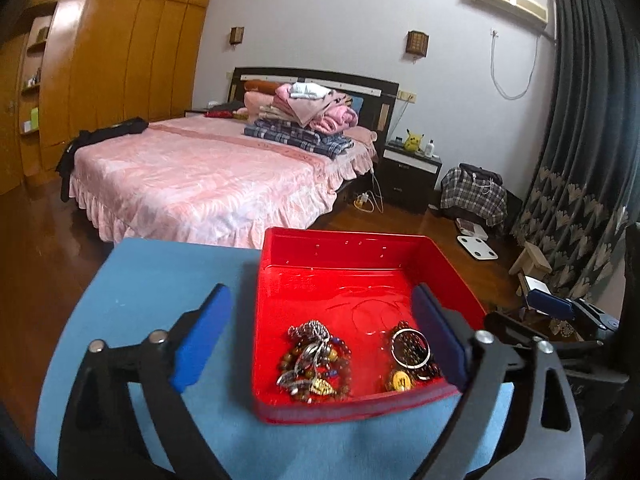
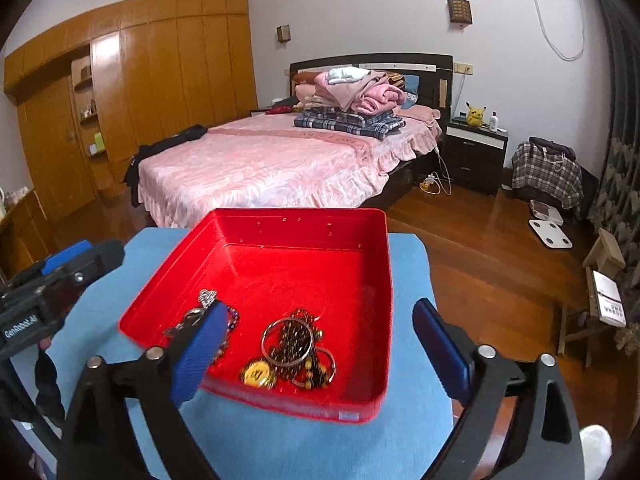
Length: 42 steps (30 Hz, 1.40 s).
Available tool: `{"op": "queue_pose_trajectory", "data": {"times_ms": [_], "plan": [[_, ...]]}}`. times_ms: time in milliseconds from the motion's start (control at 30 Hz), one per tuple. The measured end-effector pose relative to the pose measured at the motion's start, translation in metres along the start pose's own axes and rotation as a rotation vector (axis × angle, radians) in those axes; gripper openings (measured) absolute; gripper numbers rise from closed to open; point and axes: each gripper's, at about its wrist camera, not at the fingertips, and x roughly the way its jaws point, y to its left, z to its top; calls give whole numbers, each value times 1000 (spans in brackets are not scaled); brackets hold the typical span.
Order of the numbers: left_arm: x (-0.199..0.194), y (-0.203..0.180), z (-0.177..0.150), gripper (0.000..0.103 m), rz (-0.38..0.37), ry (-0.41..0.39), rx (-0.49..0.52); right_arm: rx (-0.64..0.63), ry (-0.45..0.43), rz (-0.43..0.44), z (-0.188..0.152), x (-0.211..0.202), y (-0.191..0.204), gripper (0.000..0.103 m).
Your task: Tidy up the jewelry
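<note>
Left claw (image 1: 320, 340) wide open, nothing between the blue pads; its left finger over the blue surface (image 1: 160, 280), right finger over the red tray's right side. Right claw (image 2: 320, 348) also wide open, empty; left finger over the tray's near left part, right finger beyond the tray's right wall above the surface.

Red tray (image 1: 344, 254) sits on the surface, open top. Jewelry lies in its near half in two heaps, apart from each other: left heap (image 1: 314, 360) of bead bracelets and silver chains, right heap (image 1: 408, 354) of dark beads with a silver bangle (image 1: 410, 348) on top and a yellow round charm (image 1: 400, 380) at the near edge. Far half of tray bare.

Beyond the surface: wood floor (image 2: 480, 248), pink bed (image 2: 272, 168) with folded clothes (image 2: 352, 96) stacked at the far end, wooden wardrobe (image 2: 160, 64) on the left, dark nightstand (image 2: 476, 152) right of the bed.
</note>
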Motion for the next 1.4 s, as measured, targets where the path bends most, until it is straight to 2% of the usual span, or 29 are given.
{"op": "queue_pose_trajectory", "data": {"times_ms": [100, 467, 700, 1033, 1400], "plan": [[-19, -2, -5, 96, 12, -19, 7, 27, -13, 36, -6, -17, -2, 97], [-87, -8, -23, 97, 37, -67, 10, 26, -57, 91, -22, -79, 10, 97], [-122, -21, -29, 97, 47, -87, 53, 5, -99, 113, -23, -115, 19, 97], [-156, -37, -31, 97, 77, -130, 99, -19, -166, 104, -25, -156, 26, 97], [-178, -46, -30, 97, 88, -166, 114, -33, -187, 115, -25, -174, 28, 97]]}}
